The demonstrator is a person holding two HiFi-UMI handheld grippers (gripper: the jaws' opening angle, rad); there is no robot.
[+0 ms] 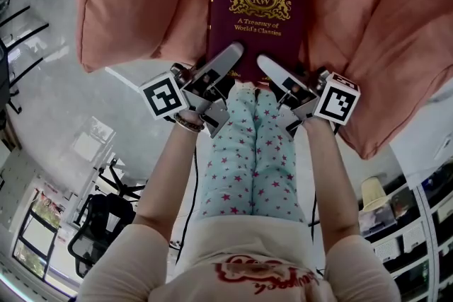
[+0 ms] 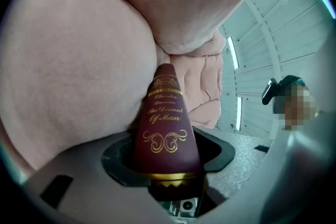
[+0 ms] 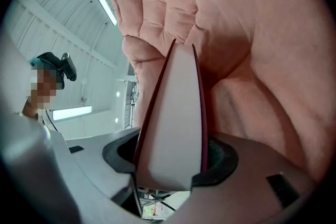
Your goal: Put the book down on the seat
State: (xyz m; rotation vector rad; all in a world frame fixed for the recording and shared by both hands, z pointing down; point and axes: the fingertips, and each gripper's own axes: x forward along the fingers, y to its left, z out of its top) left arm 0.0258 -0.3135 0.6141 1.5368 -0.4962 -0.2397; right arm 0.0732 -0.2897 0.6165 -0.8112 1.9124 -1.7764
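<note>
My legs (image 1: 244, 152) stood right against the front of the seat, so that I could reach over it with both arms without stretching. Just past my knees, the left hand-held gripper (image 1: 228, 56) was clamped on the near left corner of the book (image 1: 258, 3), its jaws standing fairly wide because the thick maroon spine (image 2: 165, 134) filled the gap between them. The right hand-held gripper (image 1: 272, 71) held the near right corner in the same way, with the pale page edge (image 3: 176, 123) packed between its jaws. I judged that taking the two near corners kept the heavy volume level and stopped it from twisting as it came down. From there the book ran away from me, cover up and title readable, lying flat along the middle of the pink seat cushion (image 1: 141, 3). As far as I could tell, its whole length already rested on the padding. Beyond its far end the soft back cushion (image 3: 252, 34) bulged up, which I took as a natural stop against sliding. To my eye the placing was all but done, and only letting go and drawing both hand-held grippers back remained.
</note>
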